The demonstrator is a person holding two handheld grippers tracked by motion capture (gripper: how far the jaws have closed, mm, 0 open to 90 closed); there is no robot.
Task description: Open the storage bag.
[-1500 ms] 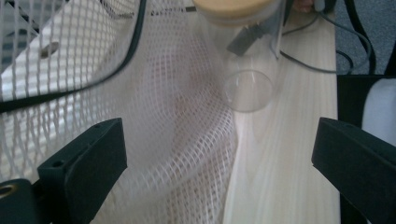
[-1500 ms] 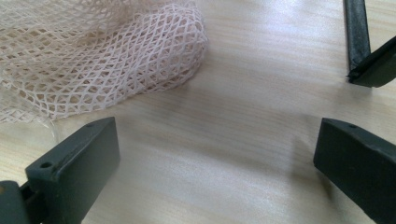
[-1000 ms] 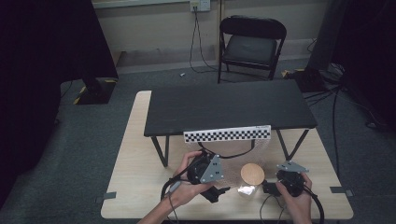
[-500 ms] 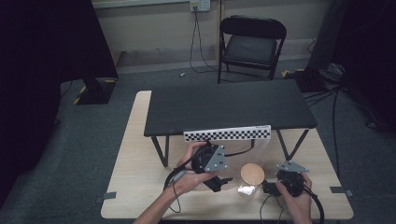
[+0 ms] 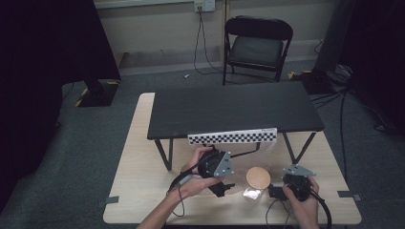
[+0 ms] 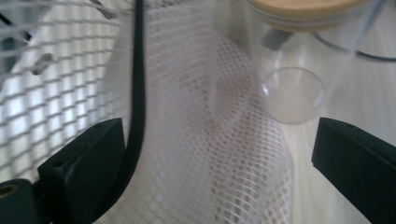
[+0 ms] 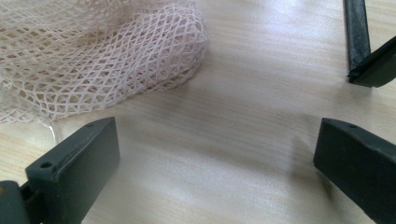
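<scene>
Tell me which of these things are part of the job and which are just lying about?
In use: left gripper, right gripper, white mesh bag, clear glass jar with wooden lid.
Lying about: black bench, checkered strip, folding chair.

White mesh bag: soft open-weave netting, crumpled, lying flat on the light wood table near its front edge, roughly mid-width. Glass jar: clear, upright, round wooden lid on. It stands just beside the mesh on its right, toward the front edge; whether jar and mesh touch can't be told.
</scene>
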